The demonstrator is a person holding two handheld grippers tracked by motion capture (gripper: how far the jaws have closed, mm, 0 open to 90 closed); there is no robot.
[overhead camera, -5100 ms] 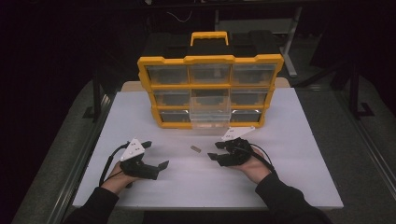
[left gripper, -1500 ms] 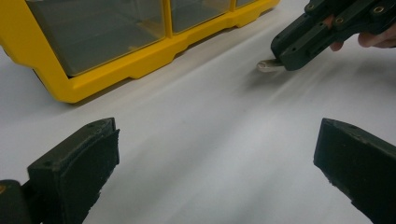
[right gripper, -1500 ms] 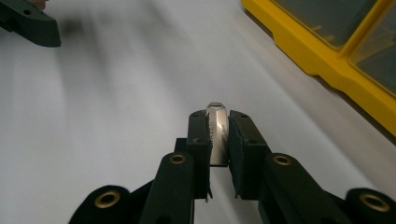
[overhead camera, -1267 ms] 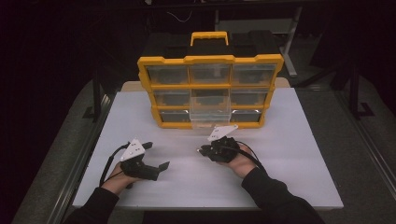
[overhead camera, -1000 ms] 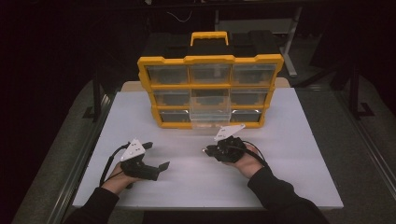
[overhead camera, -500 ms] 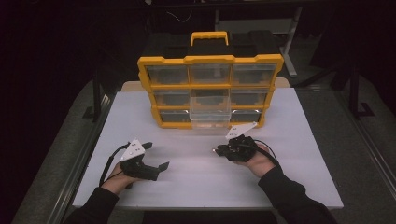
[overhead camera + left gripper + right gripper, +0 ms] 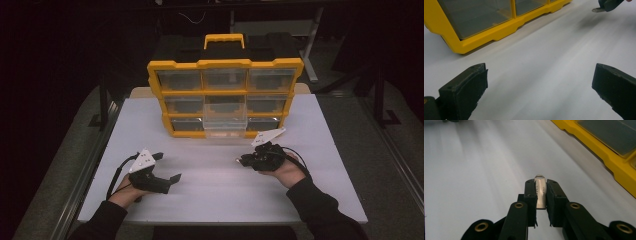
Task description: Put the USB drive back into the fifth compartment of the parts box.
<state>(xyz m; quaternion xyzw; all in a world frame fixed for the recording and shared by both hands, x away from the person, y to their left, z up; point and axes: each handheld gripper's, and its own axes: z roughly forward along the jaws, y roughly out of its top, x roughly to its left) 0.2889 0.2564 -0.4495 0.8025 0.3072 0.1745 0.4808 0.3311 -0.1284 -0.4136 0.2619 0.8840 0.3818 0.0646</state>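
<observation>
Dark room, white tabletop (image 7: 220, 195) with one yellow nine-drawer organizer (image 7: 225, 95) standing at the far edge. Two grippers: right gripper (image 7: 541, 188) is clamped on one small metal USB stick (image 7: 540, 192), right of centre near the organizer. Left gripper (image 7: 536, 87) near the front-left corner, jaws wide apart, nothing in them.

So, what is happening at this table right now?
A person works with two grippers on a white table. The right gripper is shut on a small flat metal piece, held just above the table in front of the yellow organizer. One clear drawer in the bottom row is pulled out a little. The left gripper is open and holds nothing, low over the table and pointing toward the organizer.
</observation>
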